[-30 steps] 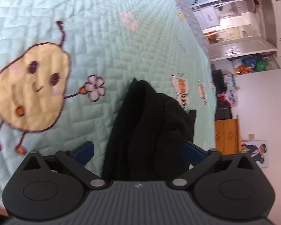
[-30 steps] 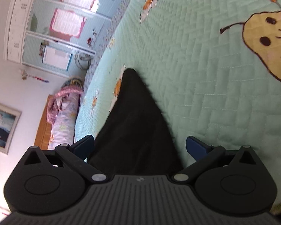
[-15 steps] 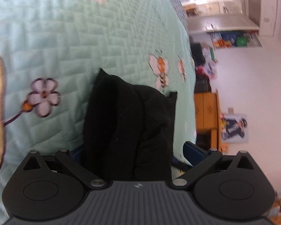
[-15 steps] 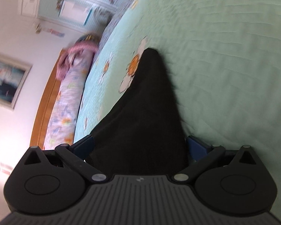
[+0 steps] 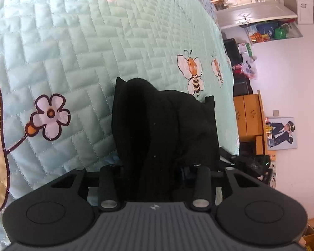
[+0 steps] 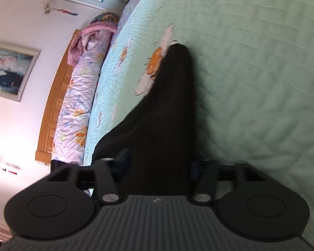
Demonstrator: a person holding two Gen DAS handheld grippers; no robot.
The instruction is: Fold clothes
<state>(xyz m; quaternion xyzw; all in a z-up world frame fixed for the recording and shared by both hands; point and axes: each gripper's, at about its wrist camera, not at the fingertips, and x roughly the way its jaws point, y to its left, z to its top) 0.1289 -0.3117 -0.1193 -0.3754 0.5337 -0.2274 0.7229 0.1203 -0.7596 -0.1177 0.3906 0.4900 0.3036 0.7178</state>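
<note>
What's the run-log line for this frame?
stage: grasp | left gripper: jaws closing, black garment between | right gripper: jaws closing on same garment | surface: quilted bedspread

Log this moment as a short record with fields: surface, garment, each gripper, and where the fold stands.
surface: pale green quilted bedspread printed with a flower and bees
garment: black garment, bunched in folds, lying on the bedspread
left gripper: jaws closing, black fabric between them
right gripper: jaws closing, black fabric between them; picture blurred
background: rolled floral bedding along a wooden headboard
fold status: not yet flat or squared; both grippers taking hold
</note>
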